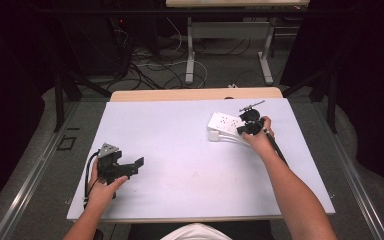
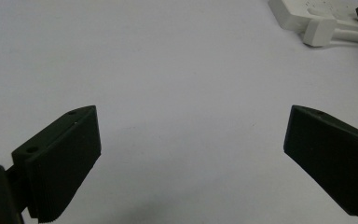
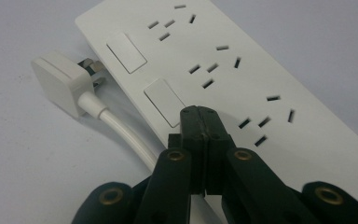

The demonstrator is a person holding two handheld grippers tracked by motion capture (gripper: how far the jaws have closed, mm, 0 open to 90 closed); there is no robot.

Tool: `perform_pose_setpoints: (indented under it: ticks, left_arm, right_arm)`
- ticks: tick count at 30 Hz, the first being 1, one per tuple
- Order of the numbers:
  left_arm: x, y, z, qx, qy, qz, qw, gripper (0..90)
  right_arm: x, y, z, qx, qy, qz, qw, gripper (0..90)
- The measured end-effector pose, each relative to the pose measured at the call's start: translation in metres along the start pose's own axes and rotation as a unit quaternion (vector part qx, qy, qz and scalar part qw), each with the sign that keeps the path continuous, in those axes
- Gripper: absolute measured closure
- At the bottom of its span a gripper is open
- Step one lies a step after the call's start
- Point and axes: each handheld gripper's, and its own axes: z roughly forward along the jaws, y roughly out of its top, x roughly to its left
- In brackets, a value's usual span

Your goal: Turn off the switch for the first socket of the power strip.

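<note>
Left gripper (image 1: 130, 167) is sitting at the near left of the table (image 1: 180, 150), jaws spread wide with bare surface between them, holding nothing. From the left gripper view it is pointing across at the work, well apart from it.

Moving right: the white power strip (image 3: 242, 70) is lying at the far right of the table, its own plug (image 3: 63, 84) resting just beside its left edge with the white cable (image 3: 126, 133) running back toward the near side.

Right gripper (image 3: 200, 116) is hovering over the strip with jaws pressed together on nothing, tips lining up on the near rocker switch (image 3: 163, 101). Whether they are already touching it is hard to call from this angle; probably just at its edge.

Looks like it is going for a switch press. To do it well: keep the jaws closed as one blunt tip, land on the raised end of the rocker, push straight down. Strip is loose, so a sideways push will be sliding it. Left gripper is idling; it could be steadying the strip's far end.
</note>
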Motion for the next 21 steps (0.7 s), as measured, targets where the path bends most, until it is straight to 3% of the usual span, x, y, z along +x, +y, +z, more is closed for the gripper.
perform_pose_setpoints:
  ticks: [4,21]
  left_arm:
    - [0.0006,0.0000,-0.0001,-0.001,0.000,0.000,1.0000,3.9]
    - [0.0007,-0.0002,0.0007,-0.006,0.001,-0.001,1.0000,3.9]
  right_arm:
    - [0.0051,0.0013,0.0008,0.003,-0.017,-0.021,0.9996,90.0]
    - [0.0013,0.0014,0.0011,-0.001,-0.001,0.001,1.0000,90.0]
